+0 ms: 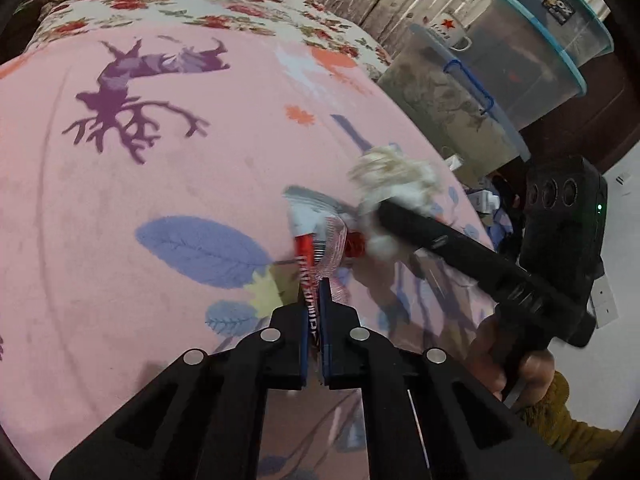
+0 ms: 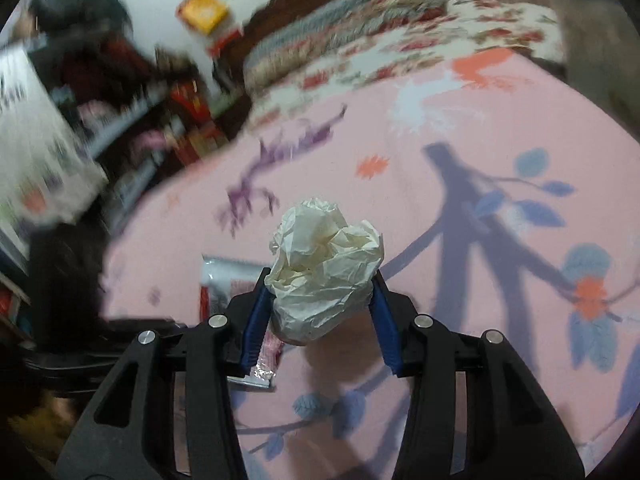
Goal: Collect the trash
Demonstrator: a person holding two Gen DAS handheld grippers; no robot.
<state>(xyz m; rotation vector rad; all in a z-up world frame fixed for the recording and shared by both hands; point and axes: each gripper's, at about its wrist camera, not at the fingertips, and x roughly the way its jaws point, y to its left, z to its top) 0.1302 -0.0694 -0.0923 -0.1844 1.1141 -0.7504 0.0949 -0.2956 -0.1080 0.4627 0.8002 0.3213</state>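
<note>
A red and white snack wrapper lies on the pink blanket, and my left gripper is shut on its near end. The same wrapper shows in the right wrist view, just left of my right gripper. That gripper is shut on a crumpled ball of white paper, held above the blanket. In the left wrist view the paper ball and the right gripper's black finger hang close to the right of the wrapper.
Clear plastic storage boxes and a white mug stand past the bed's right edge. A floral quilt lies at the far end. A hand grips the right tool. Blurred clutter and shelves sit left of the bed.
</note>
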